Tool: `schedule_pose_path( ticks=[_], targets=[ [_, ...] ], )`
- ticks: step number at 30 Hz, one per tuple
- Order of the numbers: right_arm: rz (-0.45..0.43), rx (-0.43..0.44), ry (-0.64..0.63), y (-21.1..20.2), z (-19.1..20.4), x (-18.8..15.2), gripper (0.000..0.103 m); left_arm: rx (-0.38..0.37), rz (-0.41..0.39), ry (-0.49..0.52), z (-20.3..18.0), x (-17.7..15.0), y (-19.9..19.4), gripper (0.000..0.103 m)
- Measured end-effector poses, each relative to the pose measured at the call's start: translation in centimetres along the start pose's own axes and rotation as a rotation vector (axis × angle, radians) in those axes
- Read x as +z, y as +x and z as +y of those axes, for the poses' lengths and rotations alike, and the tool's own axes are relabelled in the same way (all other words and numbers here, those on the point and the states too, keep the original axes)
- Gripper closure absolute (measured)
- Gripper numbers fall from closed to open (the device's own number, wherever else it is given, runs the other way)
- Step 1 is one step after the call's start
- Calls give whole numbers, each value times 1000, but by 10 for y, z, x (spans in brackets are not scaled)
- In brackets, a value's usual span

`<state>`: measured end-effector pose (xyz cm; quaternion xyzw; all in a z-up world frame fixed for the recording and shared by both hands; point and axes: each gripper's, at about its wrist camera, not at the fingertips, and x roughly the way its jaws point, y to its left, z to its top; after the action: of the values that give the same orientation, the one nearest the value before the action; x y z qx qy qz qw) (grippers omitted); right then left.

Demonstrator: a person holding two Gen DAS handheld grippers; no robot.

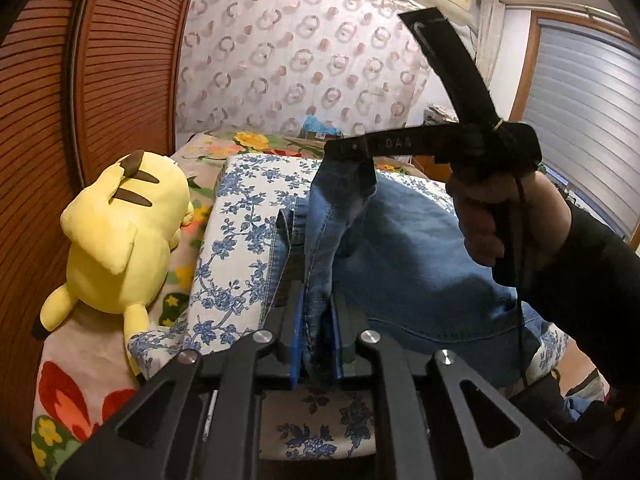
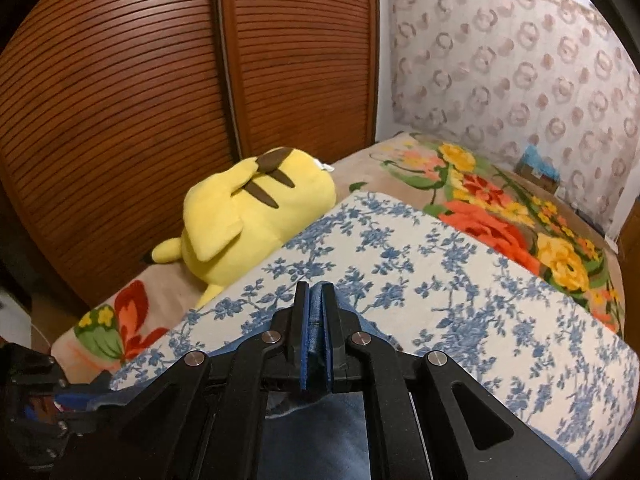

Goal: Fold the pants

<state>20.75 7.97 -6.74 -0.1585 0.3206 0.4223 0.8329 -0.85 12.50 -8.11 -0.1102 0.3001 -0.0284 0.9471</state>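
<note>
Blue denim pants [image 1: 400,260] lie bunched on a white pad with blue flowers [image 1: 240,240]. My left gripper [image 1: 318,304] is shut on a standing fold of the denim, the cloth pinched between its blue pads. Farther back a hand [image 1: 492,220] holds my right gripper [image 1: 348,152], which is shut on another part of the pants and lifts it above the pad. In the right wrist view the right gripper [image 2: 315,288] shows its pads pressed together, with denim [image 2: 312,432] hanging below them over the pad [image 2: 440,300].
A yellow plush toy [image 1: 120,240] [image 2: 256,216] lies left of the pad on a flowered blanket [image 2: 500,208]. Brown slatted wardrobe doors [image 2: 120,120] stand close behind it. A patterned curtain [image 1: 300,60] hangs at the bed's far side, and a window with blinds [image 1: 580,120] is on the right.
</note>
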Motion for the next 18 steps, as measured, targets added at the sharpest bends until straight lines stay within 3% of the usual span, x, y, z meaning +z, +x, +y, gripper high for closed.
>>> schedule_pose_path(
  ticks=[3, 6, 9, 10, 15, 18],
  targets=[
    [-28, 15, 14, -5, -1, 4, 96, 9, -6, -4, 1, 0, 0, 93],
    [-73, 29, 33, -16, -4, 7, 79, 19, -51, -19, 4, 1, -8, 92],
    [-108, 11, 38, -35, -10, 4, 71, 24, -80, -24, 5, 2, -14, 85],
    [-115, 11, 37, -42, -13, 1, 71, 26, -83, -23, 5, 3, -14, 78],
    [-113, -32, 40, -74, -36, -28, 70, 20, -76, -17, 2, 6, -8, 64],
    [-94, -86, 50, -87, -56, -51, 70, 1, -44, -9, -3, 5, 1, 61]
  ],
)
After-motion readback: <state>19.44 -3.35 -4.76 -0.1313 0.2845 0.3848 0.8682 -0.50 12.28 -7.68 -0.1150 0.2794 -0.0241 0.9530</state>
